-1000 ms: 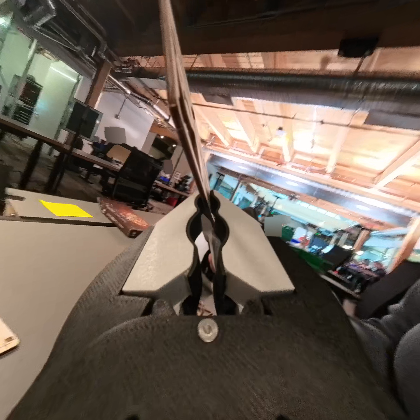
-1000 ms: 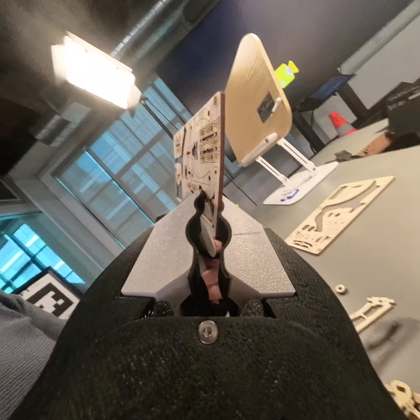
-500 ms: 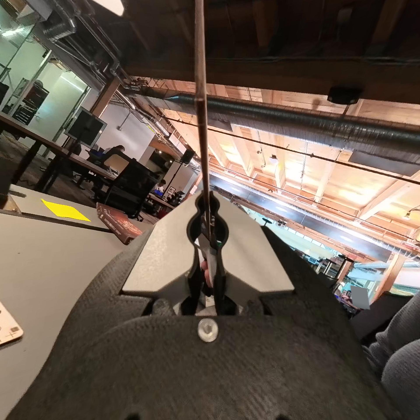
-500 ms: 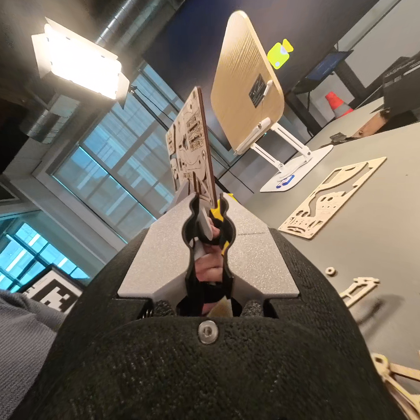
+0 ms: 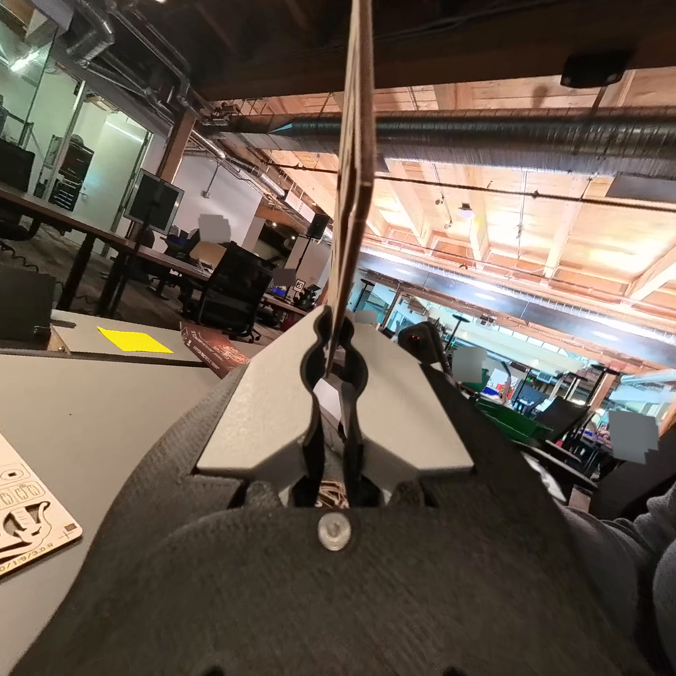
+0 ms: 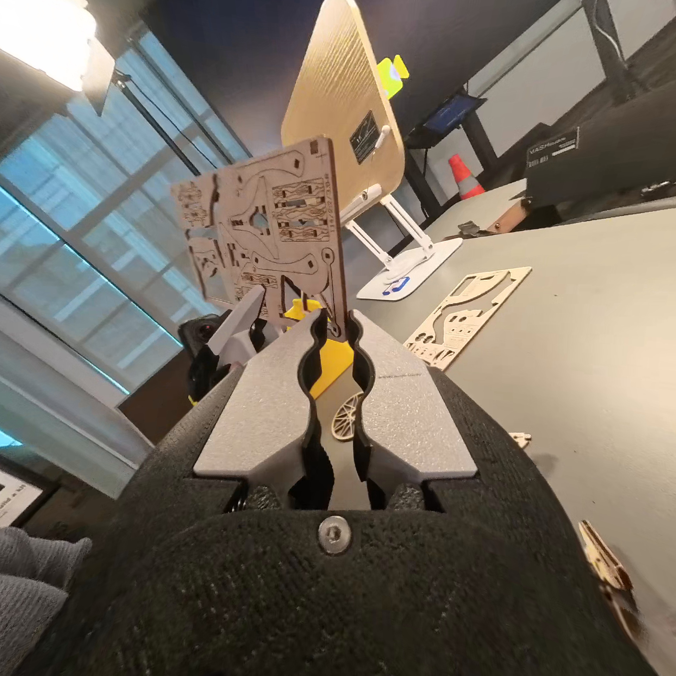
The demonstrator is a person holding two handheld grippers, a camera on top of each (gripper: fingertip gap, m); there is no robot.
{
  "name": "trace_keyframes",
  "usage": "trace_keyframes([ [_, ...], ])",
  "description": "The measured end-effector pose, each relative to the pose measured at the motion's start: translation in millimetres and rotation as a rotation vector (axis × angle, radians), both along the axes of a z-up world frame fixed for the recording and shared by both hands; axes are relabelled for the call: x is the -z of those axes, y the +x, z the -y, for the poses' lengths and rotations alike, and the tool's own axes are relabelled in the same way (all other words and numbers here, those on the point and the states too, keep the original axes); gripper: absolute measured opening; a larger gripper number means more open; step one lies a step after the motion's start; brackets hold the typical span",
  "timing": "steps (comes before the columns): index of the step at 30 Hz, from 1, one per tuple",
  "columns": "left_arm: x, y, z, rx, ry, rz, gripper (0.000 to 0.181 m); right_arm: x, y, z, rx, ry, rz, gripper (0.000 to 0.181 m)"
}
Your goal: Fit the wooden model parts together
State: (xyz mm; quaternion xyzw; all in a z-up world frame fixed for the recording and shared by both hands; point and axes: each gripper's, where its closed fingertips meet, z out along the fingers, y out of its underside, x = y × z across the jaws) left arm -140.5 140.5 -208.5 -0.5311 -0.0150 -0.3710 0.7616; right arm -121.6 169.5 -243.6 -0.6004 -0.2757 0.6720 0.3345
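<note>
A thin laser-cut wooden parts sheet [image 6: 267, 234] stands upright in the air. My left gripper [image 5: 334, 323] is shut on its lower edge; in the left wrist view the sheet [image 5: 355, 146] shows edge-on, rising from the fingertips. In the right wrist view the left gripper [image 6: 252, 311] shows beyond, at the sheet's bottom. My right gripper [image 6: 335, 320] has its jaws slightly apart. The sheet's lower right corner sits at its tips, turned at an angle to the pads. A wooden wheel part [image 6: 347, 417] lies on the table, seen through the gap.
Another parts sheet [image 6: 468, 314] and small loose wooden pieces [image 6: 603, 570] lie on the grey table [image 6: 585, 365]. A wooden board on a white stand [image 6: 344, 91] stands behind. In the left wrist view a parts sheet [image 5: 29, 512], a brown box [image 5: 212, 347] and a yellow note [image 5: 135, 342] lie on the table. The left gripper's tips are roughly 5 cm from the right gripper's.
The right gripper was shut on the sheet and has loosened. The sheet has turned from edge-on to face the right camera. The left gripper still holds it.
</note>
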Motion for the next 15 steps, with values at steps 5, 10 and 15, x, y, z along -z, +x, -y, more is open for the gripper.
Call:
trace_keyframes([
  [5,-5.0,-13.4,3.9,0.040,0.036,0.166,0.001,-19.2,5.3,12.9,-0.168,-0.098,-0.200,0.015],
  [10,-5.5,-8.9,4.0,0.080,0.044,0.183,0.001,-22.0,11.5,5.0,-0.127,-0.138,-0.272,0.002],
  [15,-4.9,-2.6,3.2,0.048,0.035,0.106,0.001,-21.1,12.9,-2.1,-0.056,-0.091,-0.236,0.003],
])
